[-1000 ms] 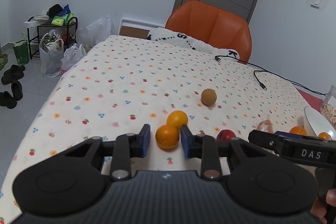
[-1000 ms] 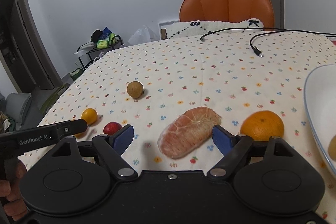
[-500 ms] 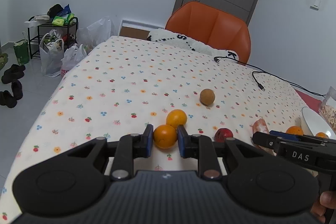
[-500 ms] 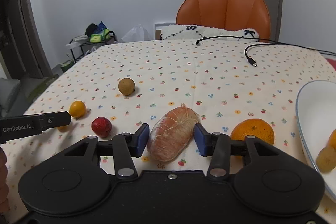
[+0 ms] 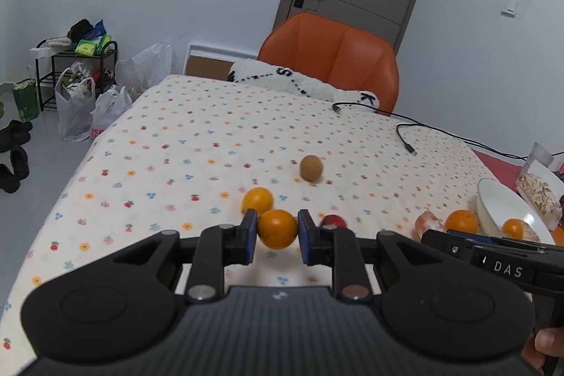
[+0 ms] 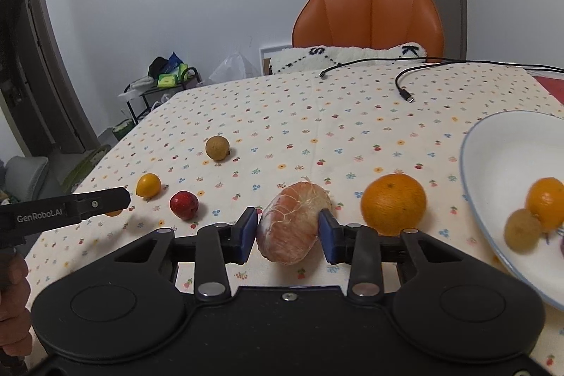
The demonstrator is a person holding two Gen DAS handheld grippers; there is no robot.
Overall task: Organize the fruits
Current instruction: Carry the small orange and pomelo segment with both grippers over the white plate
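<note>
My left gripper (image 5: 276, 232) is shut on a small orange (image 5: 276, 227), held just above the flowered tablecloth (image 5: 197, 143). Behind it lie a second small orange (image 5: 257, 199), a red fruit (image 5: 333, 221) and a brown round fruit (image 5: 311, 168). My right gripper (image 6: 287, 229) has a peeled pink citrus piece (image 6: 292, 224) between its jaws, which are closing with the pads against its sides. A large orange (image 6: 393, 208) sits just right of it. The white bowl (image 6: 472, 164) at the right holds an orange (image 6: 546, 203) and a brown fruit (image 6: 521, 229).
A black cable (image 6: 405, 87) lies across the far right of the table. An orange chair (image 5: 331, 59) with a fluffy white cushion (image 5: 303, 83) stands behind the far edge. A snack bag (image 5: 539, 185) lies beyond the bowl. Bags and a rack (image 5: 77, 73) are on the floor at left.
The left jaws closed on the small orange and it rose slightly off the cloth. The right jaws went from wide apart to pressing the peeled citrus piece.
</note>
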